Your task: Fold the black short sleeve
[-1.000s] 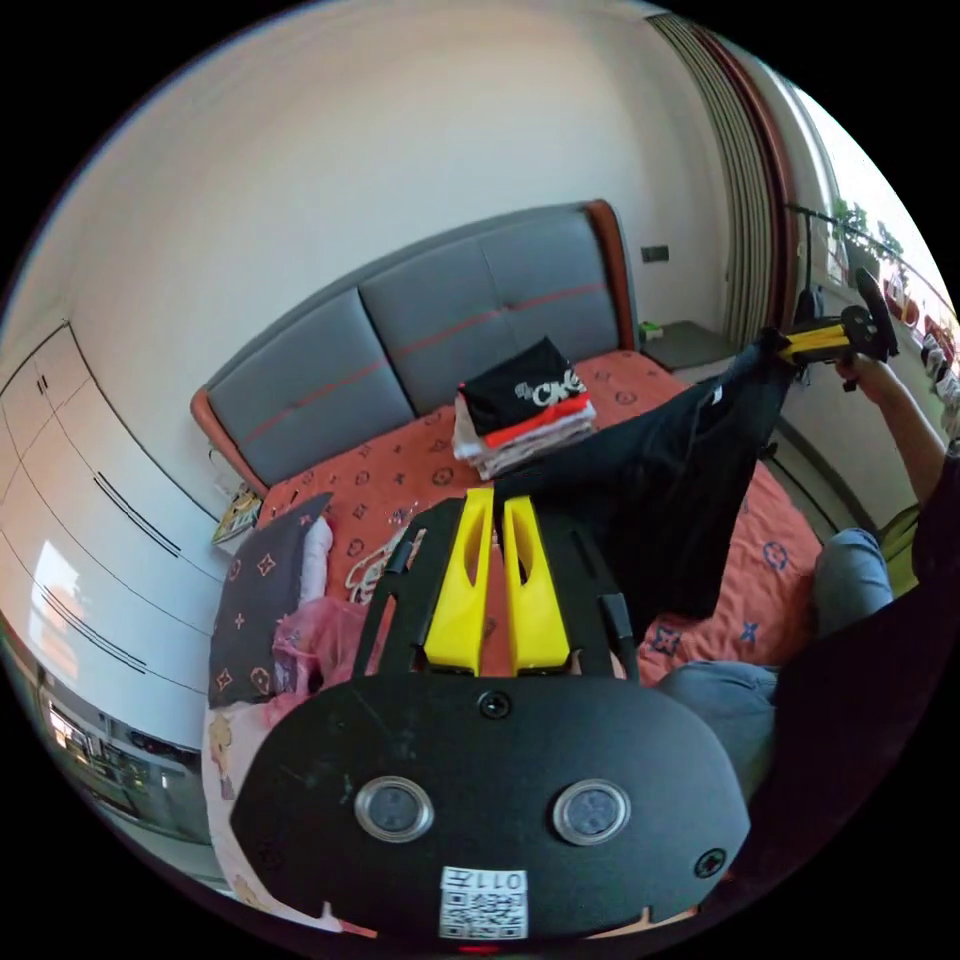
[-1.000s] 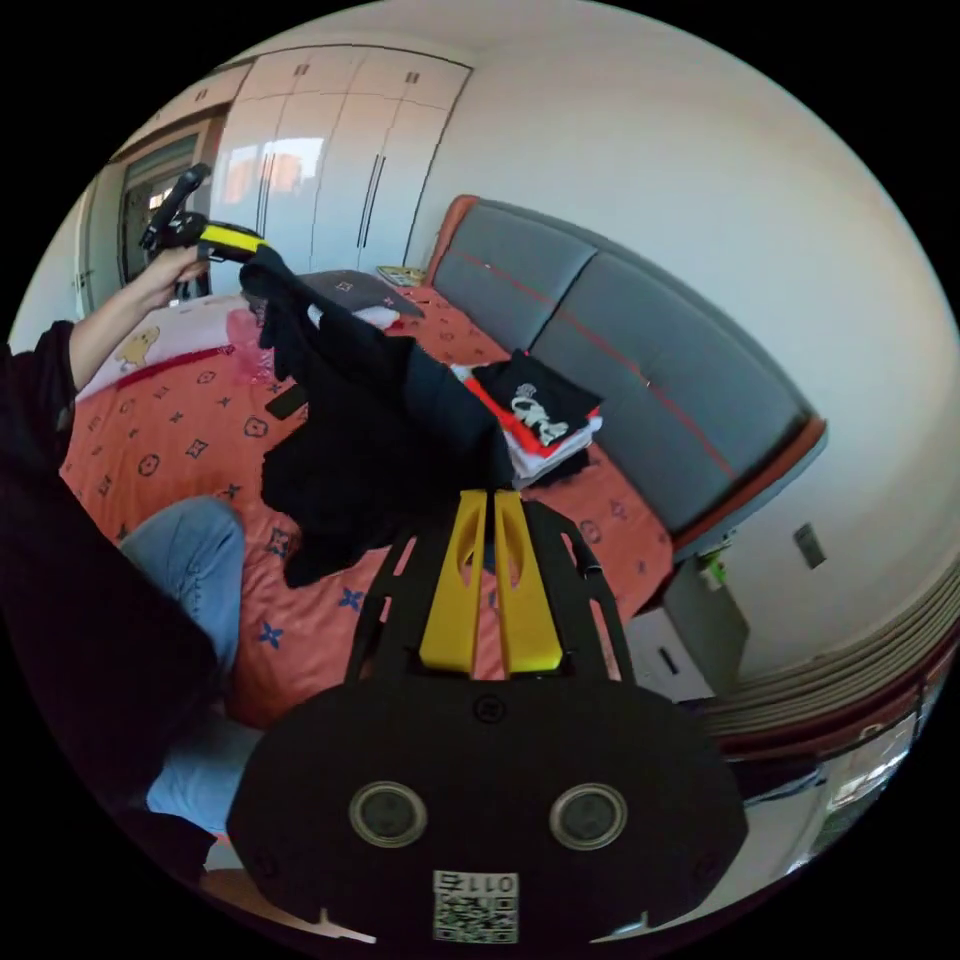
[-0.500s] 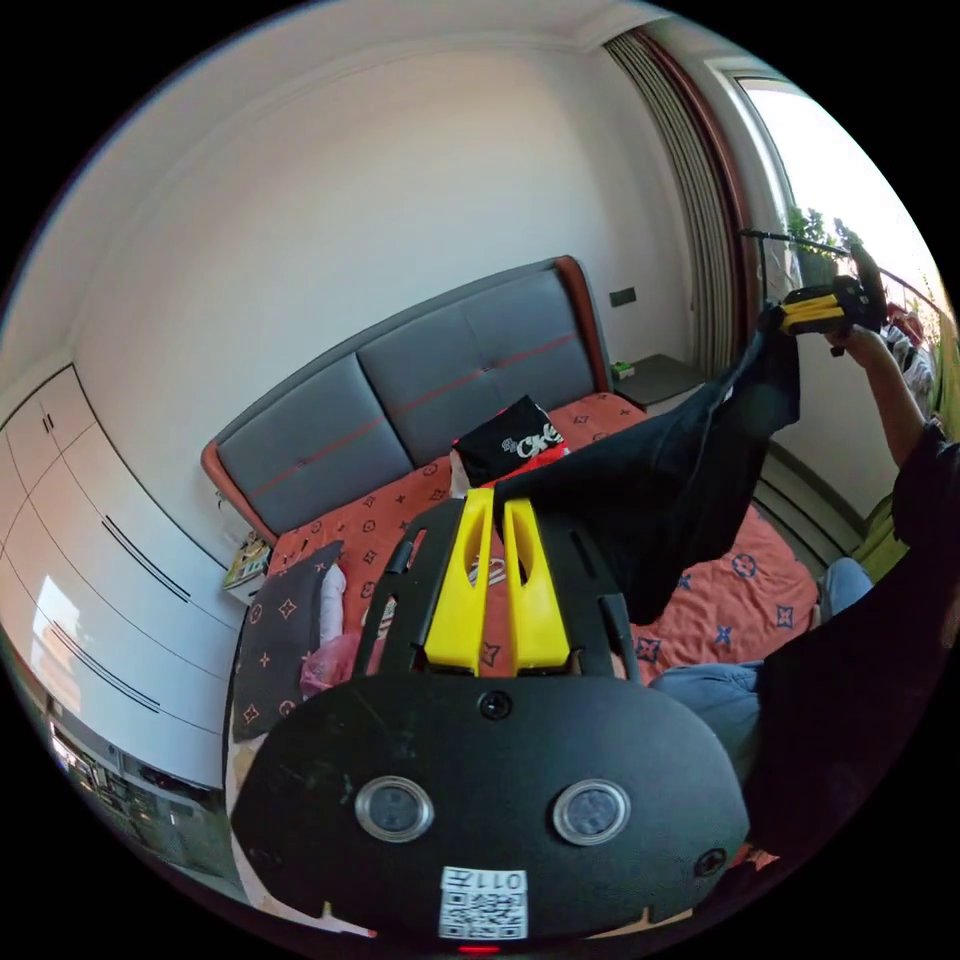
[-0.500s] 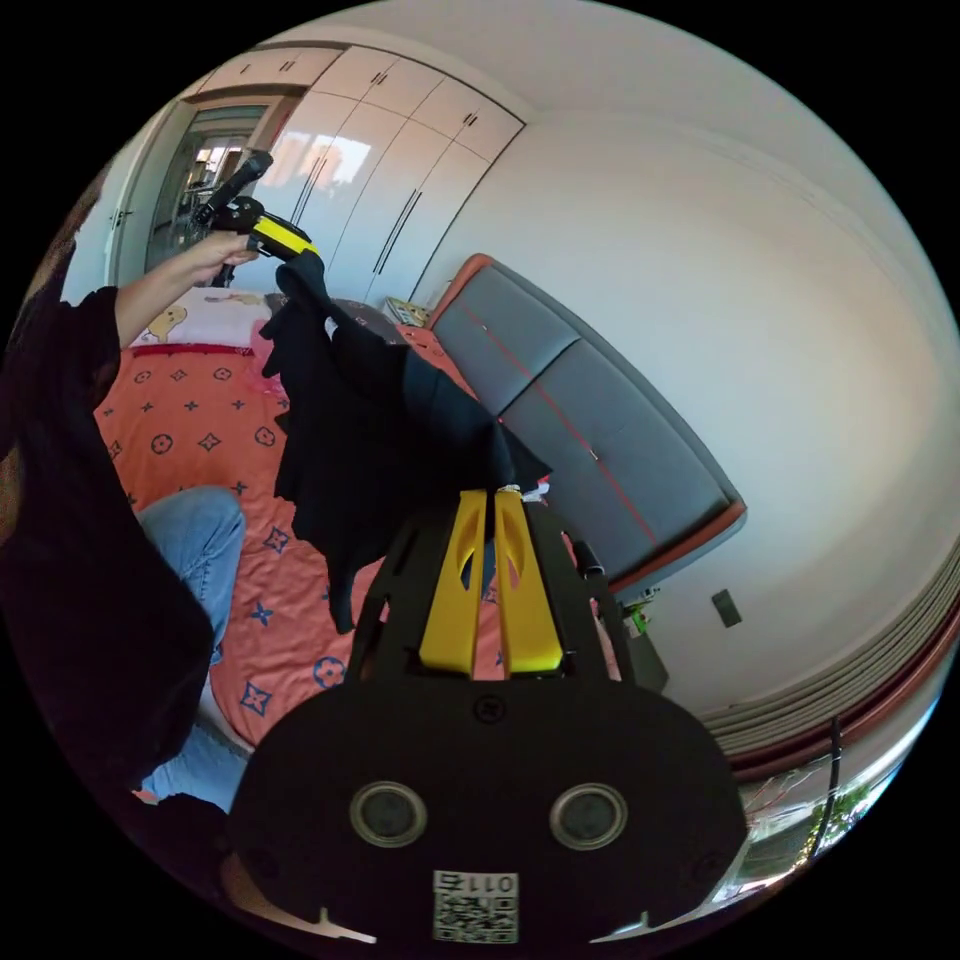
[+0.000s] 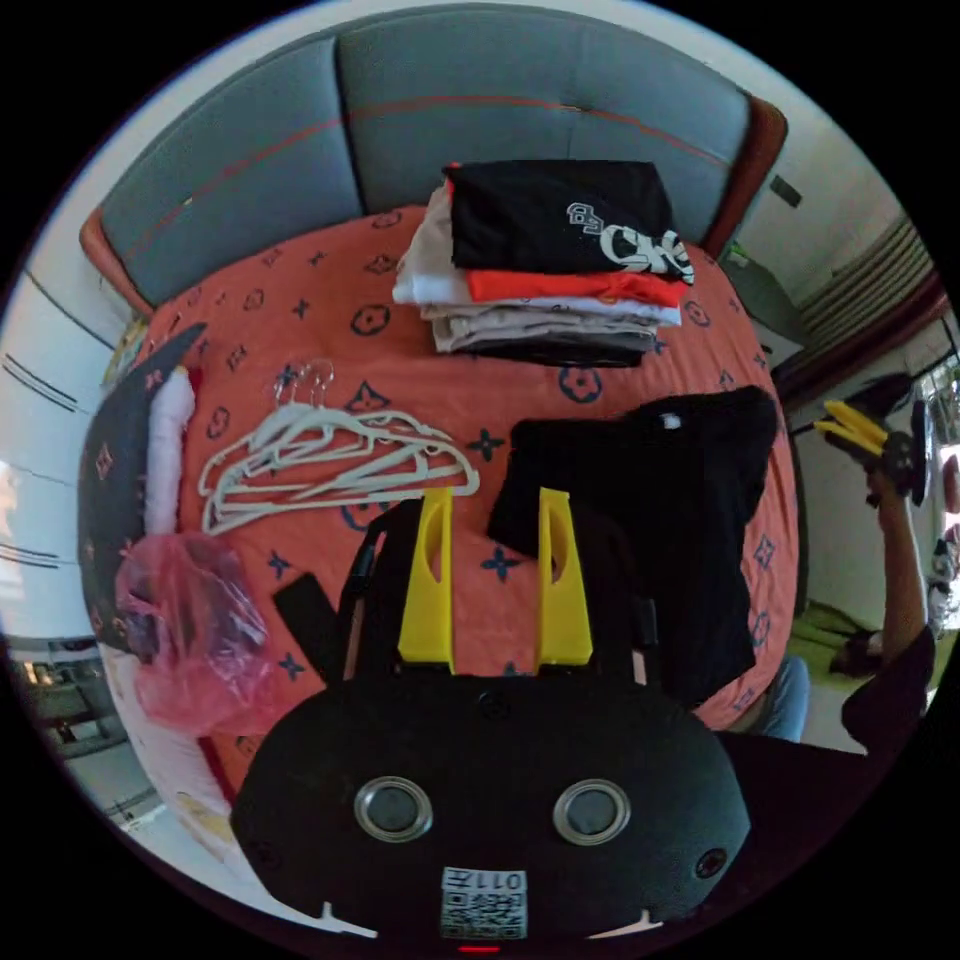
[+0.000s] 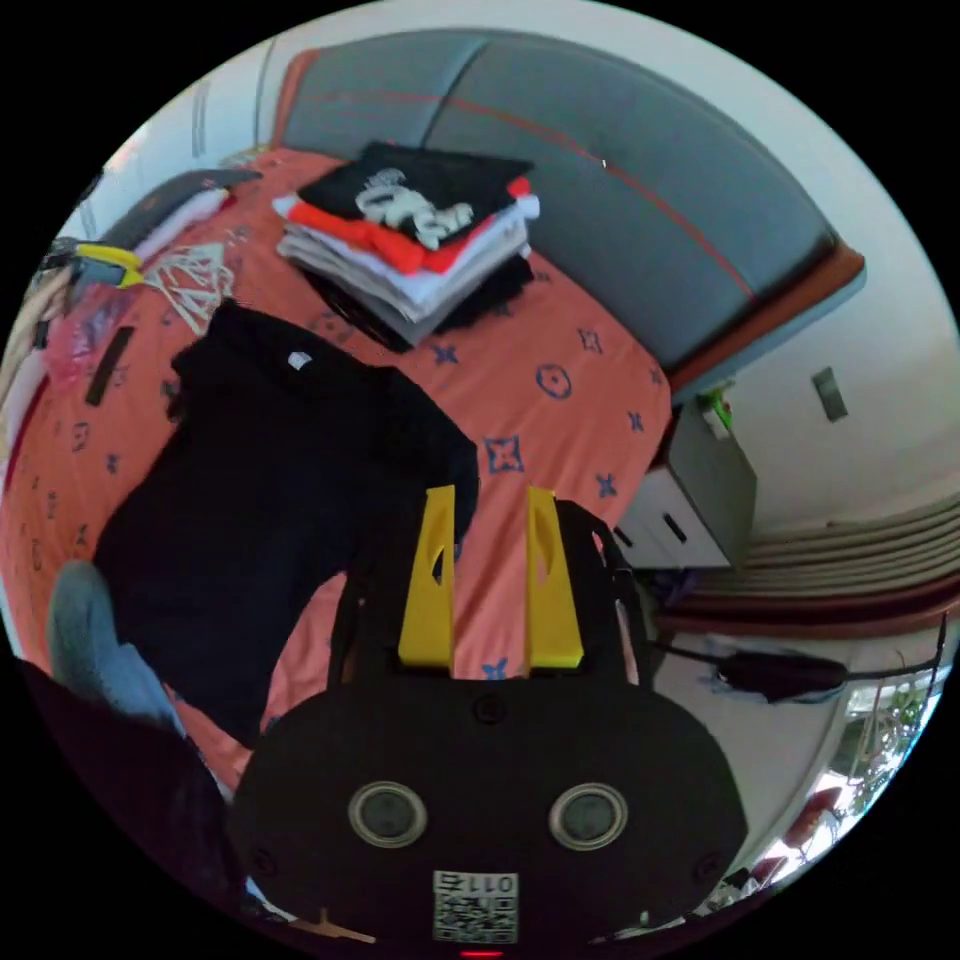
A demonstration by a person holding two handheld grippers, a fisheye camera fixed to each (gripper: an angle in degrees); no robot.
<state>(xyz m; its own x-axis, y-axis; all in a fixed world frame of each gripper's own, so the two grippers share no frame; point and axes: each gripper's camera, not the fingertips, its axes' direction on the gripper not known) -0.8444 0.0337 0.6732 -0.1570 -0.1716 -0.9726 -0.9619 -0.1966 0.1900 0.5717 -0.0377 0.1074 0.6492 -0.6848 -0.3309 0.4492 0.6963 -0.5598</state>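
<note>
Black short sleeve (image 5: pixel 660 520) lies flat on the orange bed (image 5: pixel 330 300), collar end toward the stack of folded clothes (image 5: pixel 550 270), hem end toward us. So its long axis runs from the headboard (image 5: pixel 400 100) side down to the near bed edge.

In the left gripper view the shirt sits just right of our left gripper (image 5: pixel 495 570); one sleeve corner reaches between the jaw tips. In the right gripper view it lies left of our right gripper (image 6: pixel 490 580), sleeve (image 6: pixel 430 440) just beyond the left jaw tip.

Both sets of jaws stand well apart, holding nothing, touching no cloth that we can see. We judge either gripper can reach its own sleeve; neither is clearly nearer. Hangers (image 5: pixel 330 465) lie well clear on the left.
</note>
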